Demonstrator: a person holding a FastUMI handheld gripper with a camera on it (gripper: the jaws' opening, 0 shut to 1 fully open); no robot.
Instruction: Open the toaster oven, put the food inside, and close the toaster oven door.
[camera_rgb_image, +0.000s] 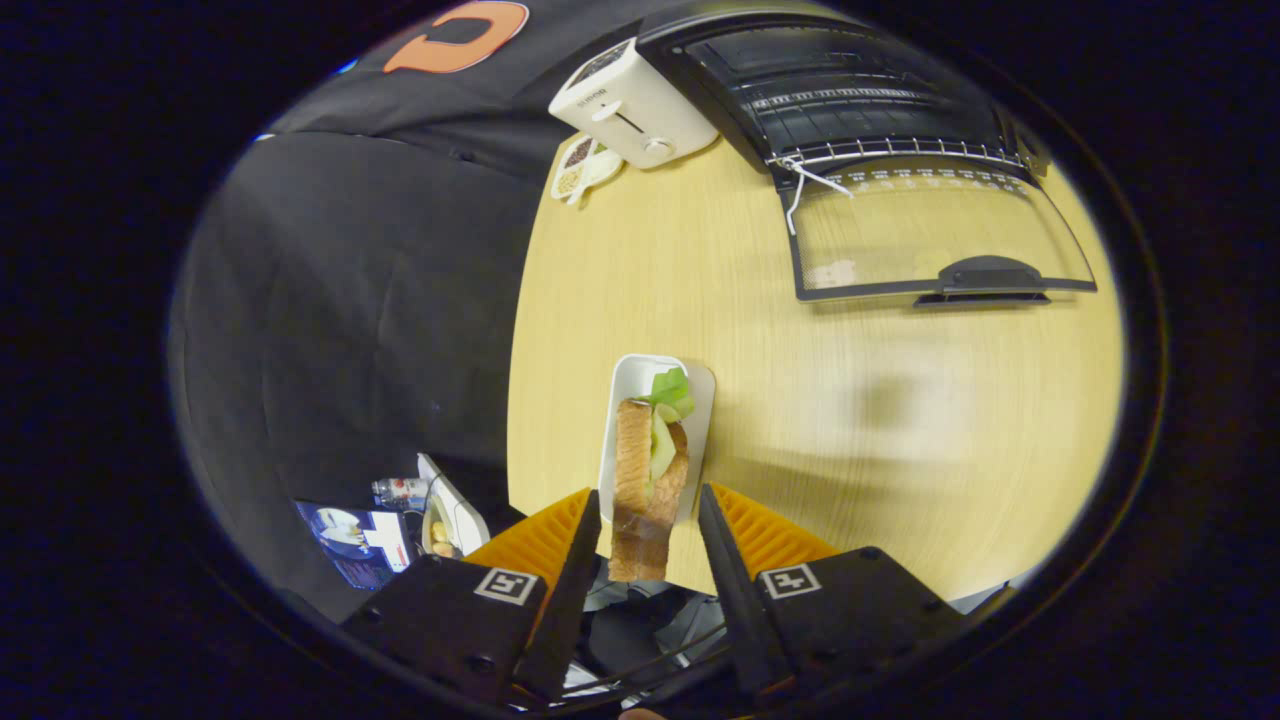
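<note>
The gripper (648, 520) sits low in the frame with a sandwich (645, 480) standing on edge between its two fingers (578, 545). Whether both fingers actually press on the bread I cannot tell; a sliver of gap seems to show on each side, so it may be gripped or only straddled. The sandwich hangs over a small white tray (628, 385) at the near edge of the wooden table (700, 270), with lettuce poking out at its far end, probably because the tray is where it was served from. In the upper right, the toaster oven (840, 90) stands with its glass door (930, 235) folded flat onto the table, rack exposed, ready to receive the food. A white toaster (630, 100) stands beside it at upper centre, out of the way.
</note>
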